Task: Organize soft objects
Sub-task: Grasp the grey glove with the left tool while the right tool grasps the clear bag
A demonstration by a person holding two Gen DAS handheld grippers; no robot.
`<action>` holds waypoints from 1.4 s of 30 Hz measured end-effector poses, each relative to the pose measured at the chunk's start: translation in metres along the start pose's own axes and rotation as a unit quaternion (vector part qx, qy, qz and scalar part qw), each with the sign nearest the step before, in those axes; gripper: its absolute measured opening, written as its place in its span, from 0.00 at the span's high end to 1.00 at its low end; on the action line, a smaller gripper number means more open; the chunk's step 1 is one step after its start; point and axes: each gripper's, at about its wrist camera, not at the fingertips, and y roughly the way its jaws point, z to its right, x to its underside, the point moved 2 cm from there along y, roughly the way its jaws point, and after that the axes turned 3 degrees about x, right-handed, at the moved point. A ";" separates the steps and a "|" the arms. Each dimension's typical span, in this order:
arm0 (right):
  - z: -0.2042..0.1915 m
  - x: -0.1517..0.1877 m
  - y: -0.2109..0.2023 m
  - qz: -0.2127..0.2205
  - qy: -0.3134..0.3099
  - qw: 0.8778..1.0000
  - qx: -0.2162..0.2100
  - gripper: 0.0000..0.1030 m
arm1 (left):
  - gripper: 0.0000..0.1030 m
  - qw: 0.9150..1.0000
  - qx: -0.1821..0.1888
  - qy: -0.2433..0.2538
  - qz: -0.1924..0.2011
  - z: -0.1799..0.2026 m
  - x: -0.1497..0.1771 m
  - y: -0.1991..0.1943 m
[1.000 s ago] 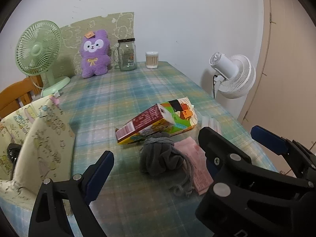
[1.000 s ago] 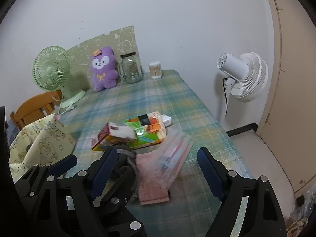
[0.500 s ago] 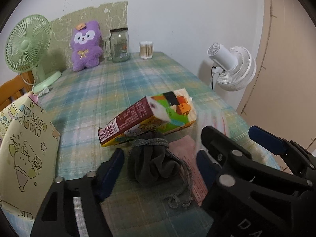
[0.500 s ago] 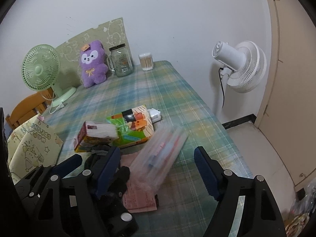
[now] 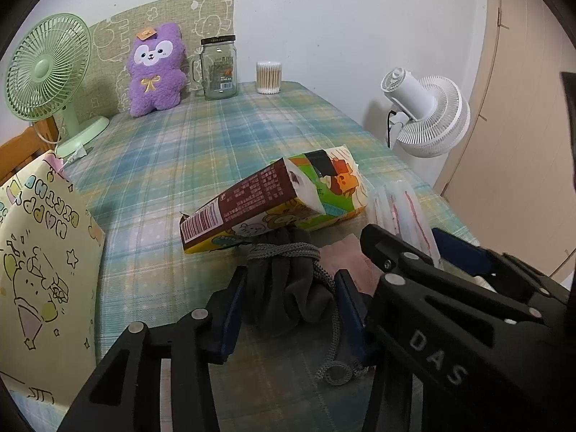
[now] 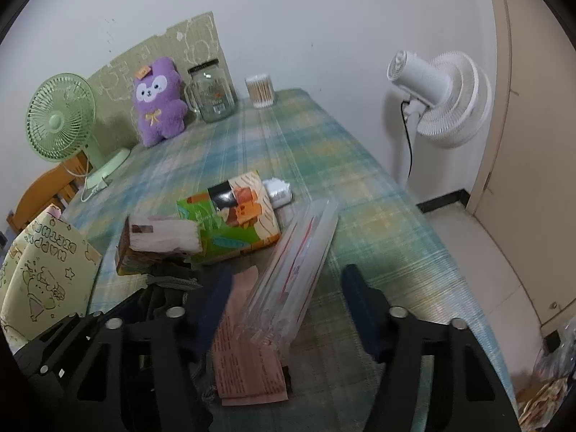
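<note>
Left gripper [image 5: 289,300] closing, blue pads touching grey pouch [image 5: 284,288] on near table [image 5: 216,144], below carton [image 5: 252,205]. Right gripper [image 6: 284,298] closing, jaws apart around clear packet [image 6: 298,270], not pressing.

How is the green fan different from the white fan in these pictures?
The green fan stands on the table, at its far left corner; the white fan stands off the table, beyond its right edge. The green fan shows its grille front; the white fan shows its motor housing and back. Both are small round electric fans with grilles.
</note>
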 end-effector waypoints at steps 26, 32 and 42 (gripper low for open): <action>-0.004 0.012 -0.046 0.018 -0.014 1.000 0.002 0.80 | 0.66 1.000 0.019 0.013 0.019 0.015 0.011 -0.035; -0.005 0.015 -0.062 0.028 -0.013 1.000 0.003 0.80 | 0.66 0.999 0.020 0.017 0.030 0.018 0.013 -0.049; -0.008 0.018 -0.091 0.052 -0.015 0.999 0.001 0.80 | 0.66 0.998 0.018 0.021 0.051 0.022 0.015 -0.073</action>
